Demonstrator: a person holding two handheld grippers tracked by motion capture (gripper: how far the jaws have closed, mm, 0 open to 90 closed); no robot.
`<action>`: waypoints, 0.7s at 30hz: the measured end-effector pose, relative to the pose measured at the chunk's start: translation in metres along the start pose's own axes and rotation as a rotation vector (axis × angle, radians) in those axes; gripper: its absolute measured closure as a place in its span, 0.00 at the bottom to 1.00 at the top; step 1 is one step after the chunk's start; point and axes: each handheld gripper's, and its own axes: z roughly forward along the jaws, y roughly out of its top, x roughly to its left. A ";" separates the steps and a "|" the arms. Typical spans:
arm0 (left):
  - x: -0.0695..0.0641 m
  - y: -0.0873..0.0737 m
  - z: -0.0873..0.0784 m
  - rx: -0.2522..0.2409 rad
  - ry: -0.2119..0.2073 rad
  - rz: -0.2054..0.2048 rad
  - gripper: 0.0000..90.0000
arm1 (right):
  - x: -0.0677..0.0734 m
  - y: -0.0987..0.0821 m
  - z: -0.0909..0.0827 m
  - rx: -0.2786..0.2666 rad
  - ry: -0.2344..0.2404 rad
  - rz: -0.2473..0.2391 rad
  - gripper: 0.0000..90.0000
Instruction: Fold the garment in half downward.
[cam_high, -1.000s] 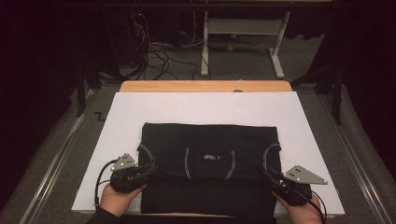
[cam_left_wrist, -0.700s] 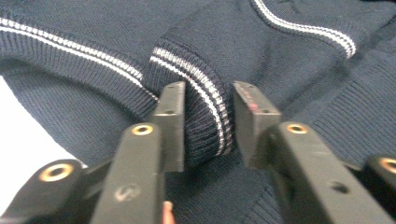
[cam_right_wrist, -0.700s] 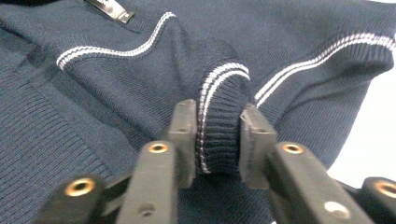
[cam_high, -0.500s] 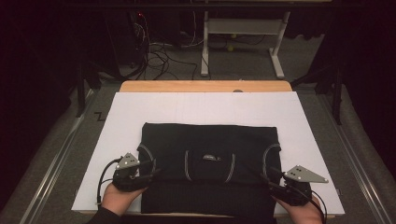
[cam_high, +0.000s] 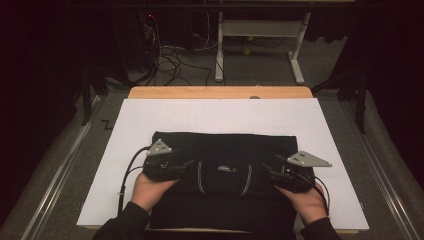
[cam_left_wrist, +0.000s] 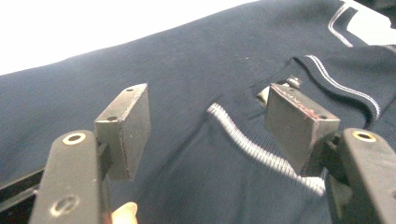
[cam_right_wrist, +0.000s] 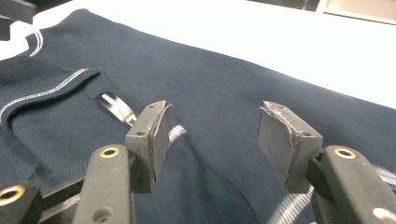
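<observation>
A dark navy garment (cam_high: 223, 195) lies folded flat on a white sheet (cam_high: 125, 150) that covers the table, and both grippers sit over it.

The left gripper (cam_high: 186, 164), held in the person's left hand (cam_high: 149, 190), rests over the garment's left part, its tips pointing toward the middle. In the left gripper view (cam_left_wrist: 208, 126) its jaws stand wide apart with nothing between the pads. The navy cloth (cam_left_wrist: 196, 93) spreads directly beneath and ahead of them. A folded edge with a pale stripe (cam_left_wrist: 252, 147) runs under the gap, passing close to the right-hand pad (cam_left_wrist: 292, 126). Beyond that pad lies a ribbed band with a thin white line (cam_left_wrist: 343, 91).

Between the two grippers, at the garment's middle, sits a small label (cam_high: 226, 169), flanked by two pale vertical stripes.

The right gripper (cam_high: 266, 169), held in the right hand (cam_high: 306, 202), lies over the garment's right part, tips also aimed inward. In the right gripper view (cam_right_wrist: 212, 133) its jaws are likewise spread, holding nothing. The cloth (cam_right_wrist: 224, 84) lies below and ahead of the pads. To the left of the left-hand pad (cam_right_wrist: 156, 135) a light strip (cam_right_wrist: 114, 106) shows at a folded edge, and farther left runs a band with white stitching (cam_right_wrist: 46, 91).
</observation>
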 end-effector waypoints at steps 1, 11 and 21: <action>-0.002 0.003 0.007 0.017 0.002 0.011 0.33 | 0.002 0.003 0.007 0.014 0.008 -0.007 0.52; 0.004 -0.003 0.053 0.222 -0.007 -0.021 0.43 | 0.014 -0.005 0.057 0.210 0.039 -0.026 0.63; -0.002 -0.005 0.054 0.226 -0.045 0.019 0.74 | 0.016 -0.009 0.062 0.256 0.086 -0.017 0.85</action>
